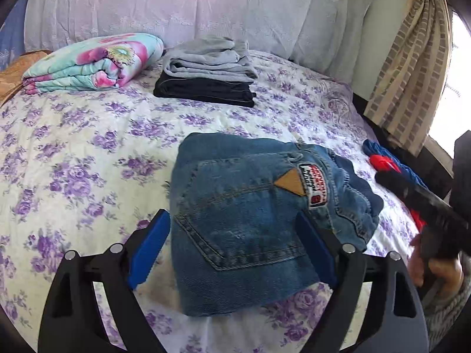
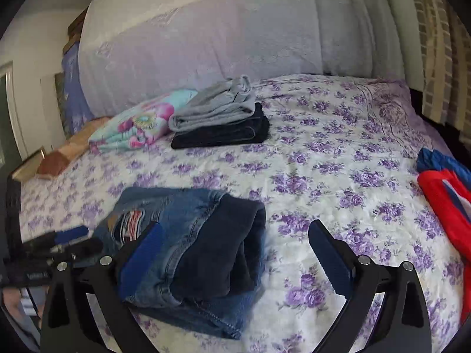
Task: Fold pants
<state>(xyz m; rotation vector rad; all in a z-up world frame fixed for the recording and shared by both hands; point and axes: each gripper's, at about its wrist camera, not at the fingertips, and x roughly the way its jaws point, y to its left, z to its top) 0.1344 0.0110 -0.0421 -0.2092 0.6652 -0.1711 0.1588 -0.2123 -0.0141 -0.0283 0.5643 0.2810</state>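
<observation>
The folded jeans [image 1: 250,220] lie on the bed [image 1: 88,153], back pocket and brand patch facing up — a compact bundle near the bed's front edge. The left claw [image 1: 235,241] stands over the near end of the jeans with its 2 blue pads [image 1: 148,250] spread wide, 1 on each side of the denim and neither pressing on it. The jaws are open and grip nothing.

From the right wrist view, the right claw [image 2: 235,253] is also open and empty. Its left pad [image 2: 141,261] sits just in front of the jeans' [image 2: 191,259] right edge, while its right pad hangs over bare bedspread to the right of the jeans. The dark inner layers of the fold show at that end.

Beyond the jeans, toward the headboard, a stack of 2 folded pants [image 1: 206,70] rests — grey on top of black — with a flowered blanket [image 1: 88,61] just left of the stack. Right of the jeans, at the bed's edge, lies a red and blue garment [image 2: 444,197].
</observation>
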